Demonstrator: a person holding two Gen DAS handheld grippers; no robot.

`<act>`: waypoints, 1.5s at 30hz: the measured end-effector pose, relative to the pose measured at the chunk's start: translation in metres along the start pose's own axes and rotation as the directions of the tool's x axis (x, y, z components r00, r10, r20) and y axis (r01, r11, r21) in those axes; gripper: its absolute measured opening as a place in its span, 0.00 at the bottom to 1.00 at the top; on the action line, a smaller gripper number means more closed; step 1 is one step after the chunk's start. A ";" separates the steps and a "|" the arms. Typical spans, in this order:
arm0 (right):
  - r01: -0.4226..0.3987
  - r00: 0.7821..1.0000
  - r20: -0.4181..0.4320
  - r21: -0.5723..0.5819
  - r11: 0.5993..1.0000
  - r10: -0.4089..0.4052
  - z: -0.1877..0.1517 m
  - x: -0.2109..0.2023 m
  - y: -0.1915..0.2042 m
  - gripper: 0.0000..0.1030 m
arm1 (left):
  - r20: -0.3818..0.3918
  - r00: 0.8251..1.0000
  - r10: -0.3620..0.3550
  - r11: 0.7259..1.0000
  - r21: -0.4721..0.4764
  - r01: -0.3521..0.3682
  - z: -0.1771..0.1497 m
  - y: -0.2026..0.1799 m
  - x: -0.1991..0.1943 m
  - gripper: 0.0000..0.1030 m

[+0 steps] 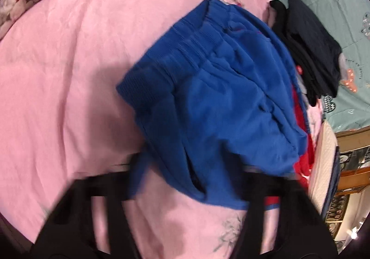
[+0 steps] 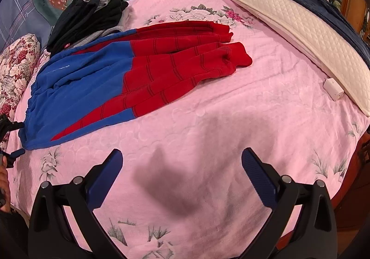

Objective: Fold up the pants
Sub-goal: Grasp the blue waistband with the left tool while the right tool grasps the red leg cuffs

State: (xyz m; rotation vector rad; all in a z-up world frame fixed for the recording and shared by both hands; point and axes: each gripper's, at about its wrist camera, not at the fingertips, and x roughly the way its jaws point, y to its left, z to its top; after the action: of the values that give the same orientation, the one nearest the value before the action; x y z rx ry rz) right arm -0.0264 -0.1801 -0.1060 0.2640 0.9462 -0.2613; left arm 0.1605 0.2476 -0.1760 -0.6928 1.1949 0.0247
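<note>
Clearly the right gripper [image 2: 182,166] hovers spread over bare pink bedspread [image 2: 231,120]; the left gripper [image 1: 187,180], blurred, reaches the waistband, grip unclear. Red-and-blue pants [image 2: 138,73] lie flat at eleven o'clock. Judging: folding just starting; next, pinch the hems.

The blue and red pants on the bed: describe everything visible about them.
The pants are soft fleece-like fabric, blue at the top with a gathered elastic waistband, red with thin dark stripes down the legs. They lie spread out and rumpled on the pink bedspread, legs side by side, cuffs toward the white pillow. A pile of dark clothes lies against their far edge. The left hand-held gripper is at the blue waist end; blur hides any grip.
</note>
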 end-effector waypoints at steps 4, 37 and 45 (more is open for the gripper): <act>0.023 1.000 0.018 0.018 1.000 -0.024 0.009 -0.004 -0.012 0.99 | 0.020 0.997 -0.079 0.993 -0.084 0.081 0.011 0.024 0.001 0.07; -0.158 0.971 -0.138 0.237 0.959 0.195 0.092 0.052 -0.103 0.13 | 0.201 0.979 0.017 1.000 -0.026 -0.012 -0.046 0.047 -0.056 0.03; -0.079 0.966 -0.225 0.214 0.974 0.128 0.041 0.061 -0.114 0.27 | 0.141 0.989 0.041 0.999 0.006 -0.042 -0.067 0.058 -0.054 0.13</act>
State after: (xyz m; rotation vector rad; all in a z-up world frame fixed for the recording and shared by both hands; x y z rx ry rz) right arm 0.0013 -0.3071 -0.1456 0.5418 1.1403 -0.2327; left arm 0.0610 0.2775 -0.1698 -0.6477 1.0728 0.1020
